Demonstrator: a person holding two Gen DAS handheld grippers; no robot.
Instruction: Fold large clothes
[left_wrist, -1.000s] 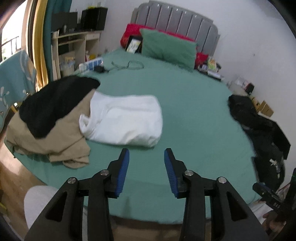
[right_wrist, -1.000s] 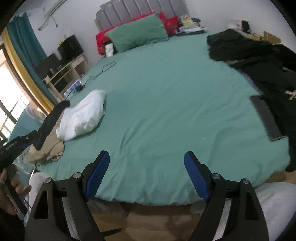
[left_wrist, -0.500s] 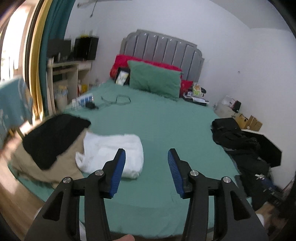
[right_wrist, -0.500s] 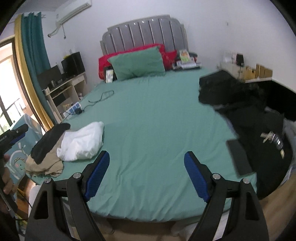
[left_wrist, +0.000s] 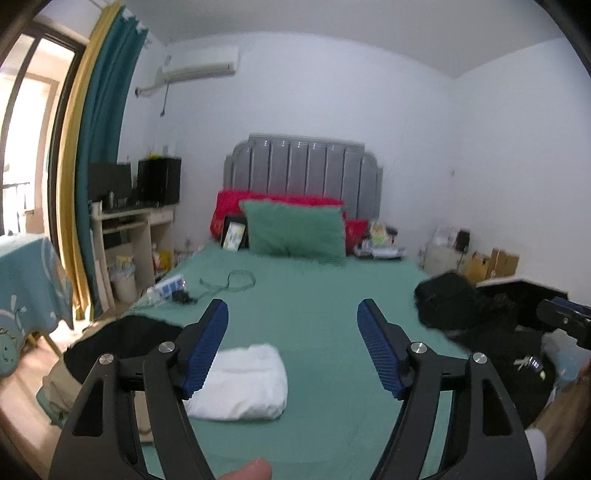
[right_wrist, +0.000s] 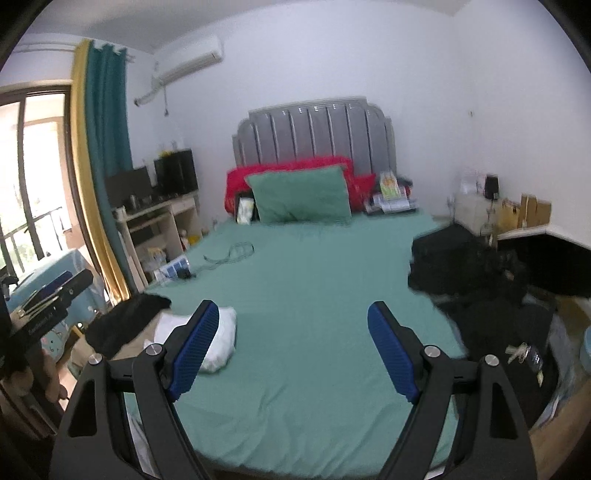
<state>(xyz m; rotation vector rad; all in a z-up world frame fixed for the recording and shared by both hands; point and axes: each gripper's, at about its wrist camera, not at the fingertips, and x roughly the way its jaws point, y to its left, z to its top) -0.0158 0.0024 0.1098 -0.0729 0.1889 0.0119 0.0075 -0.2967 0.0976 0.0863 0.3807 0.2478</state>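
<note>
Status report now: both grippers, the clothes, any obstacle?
Left gripper open, empty. Right gripper open, empty. White garment folded on bed; black clothes unfolded. Nothing in the way.

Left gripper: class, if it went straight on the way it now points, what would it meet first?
Probably the bare green bedsheet; the left gripper is open and aims between the white garment and black clothes. Depth is unclear.

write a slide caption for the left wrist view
Left gripper, jaws open and empty, raised over the green bed above a folded white garment.
</note>
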